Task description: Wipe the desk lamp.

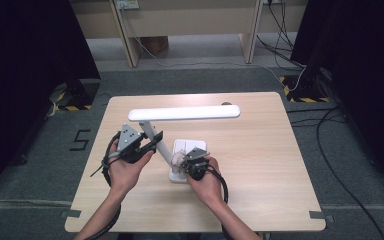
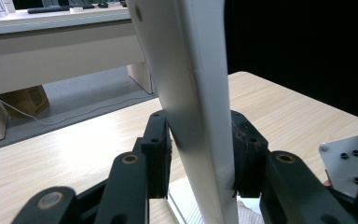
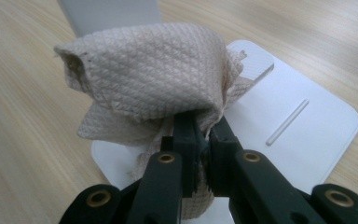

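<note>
A white desk lamp stands on the wooden table (image 1: 260,150), its long head (image 1: 185,113) level above a slanted arm (image 1: 155,137) and a flat base (image 1: 196,146). My left gripper (image 1: 152,145) is shut on the arm, whose white surface (image 2: 196,93) sits clamped between both pads (image 2: 157,149). My right gripper (image 1: 182,161) is shut on a bunched beige cloth (image 3: 154,74), held just over the base (image 3: 298,126) beside the foot of the arm (image 3: 107,11). From above, the cloth (image 1: 177,159) shows at the base's left side.
Bare tabletop lies right of the lamp and along the near edge. Past the table's far edge a wooden bench (image 1: 190,20) stands on grey floor. Cables (image 1: 330,130) run over the floor at right, and dark panels (image 1: 25,60) flank both sides.
</note>
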Demonstrator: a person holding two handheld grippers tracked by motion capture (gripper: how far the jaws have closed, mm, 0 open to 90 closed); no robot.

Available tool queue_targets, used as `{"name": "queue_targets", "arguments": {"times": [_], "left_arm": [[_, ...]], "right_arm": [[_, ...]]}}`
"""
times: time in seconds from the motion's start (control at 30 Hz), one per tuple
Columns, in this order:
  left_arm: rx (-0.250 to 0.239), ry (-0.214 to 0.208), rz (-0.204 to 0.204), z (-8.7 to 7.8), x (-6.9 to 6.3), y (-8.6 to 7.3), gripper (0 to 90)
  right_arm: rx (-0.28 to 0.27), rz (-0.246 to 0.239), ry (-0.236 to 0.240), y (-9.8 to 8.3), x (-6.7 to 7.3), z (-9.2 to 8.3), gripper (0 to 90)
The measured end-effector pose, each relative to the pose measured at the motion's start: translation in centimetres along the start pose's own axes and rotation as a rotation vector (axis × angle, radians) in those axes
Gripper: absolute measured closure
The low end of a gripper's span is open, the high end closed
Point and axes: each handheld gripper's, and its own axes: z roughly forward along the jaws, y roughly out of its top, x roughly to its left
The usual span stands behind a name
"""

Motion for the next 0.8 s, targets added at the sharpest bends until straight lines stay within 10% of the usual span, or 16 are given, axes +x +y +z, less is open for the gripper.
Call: {"name": "queue_targets", "arguments": {"times": [0.8], "left_arm": [[-0.002, 0.011, 0.007, 0.0, -0.1, 0.0, 63.5]], "right_arm": [[0.028, -0.031, -0.047, -1.1, -0.6, 0.6, 85.2]]}}
